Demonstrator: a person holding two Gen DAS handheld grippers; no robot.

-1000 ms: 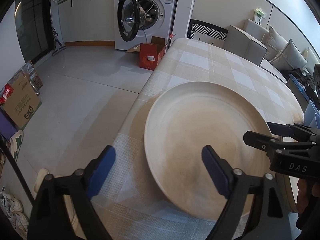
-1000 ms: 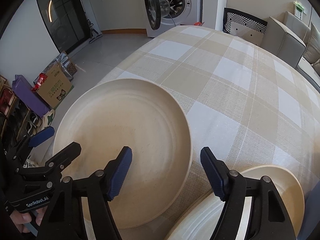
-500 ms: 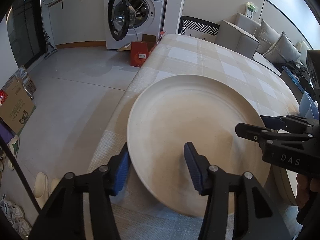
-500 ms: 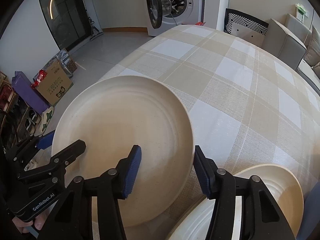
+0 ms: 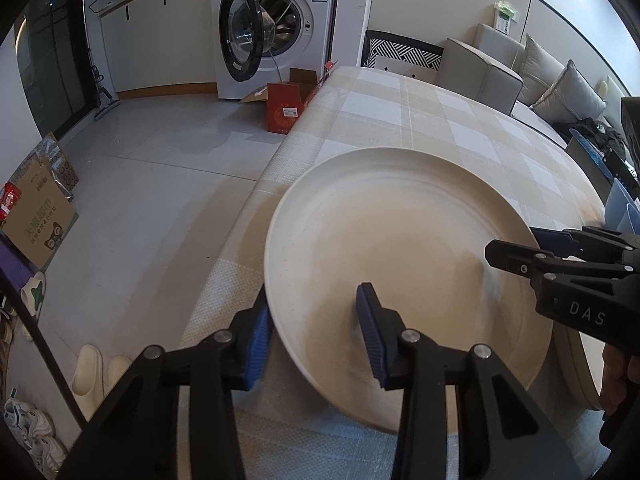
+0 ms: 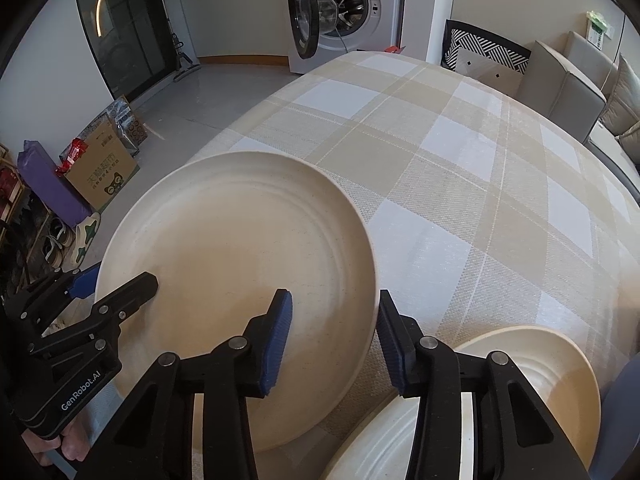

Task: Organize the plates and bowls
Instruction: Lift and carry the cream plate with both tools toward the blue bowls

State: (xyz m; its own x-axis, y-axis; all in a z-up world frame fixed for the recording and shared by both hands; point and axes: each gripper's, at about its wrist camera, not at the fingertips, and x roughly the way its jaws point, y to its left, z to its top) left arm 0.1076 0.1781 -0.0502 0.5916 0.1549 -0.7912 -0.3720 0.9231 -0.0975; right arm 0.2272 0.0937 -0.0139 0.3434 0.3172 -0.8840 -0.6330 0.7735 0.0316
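On the checked tablecloth, left gripper and right gripper, jaws just closing, apparently clamp opposite rims of a stiff, breakable, slippery-looking plate

Both grippers, left and right, have just been closing, jaws now straddling opposite rims of the plate.

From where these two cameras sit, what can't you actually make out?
- Second plate, right wrist view: near part hidden by the right gripper and cut by the bottom edge.
- Large plate, left wrist view: whether the left gripper pads press its rim can't be told.
- Washing machine labels: too small.
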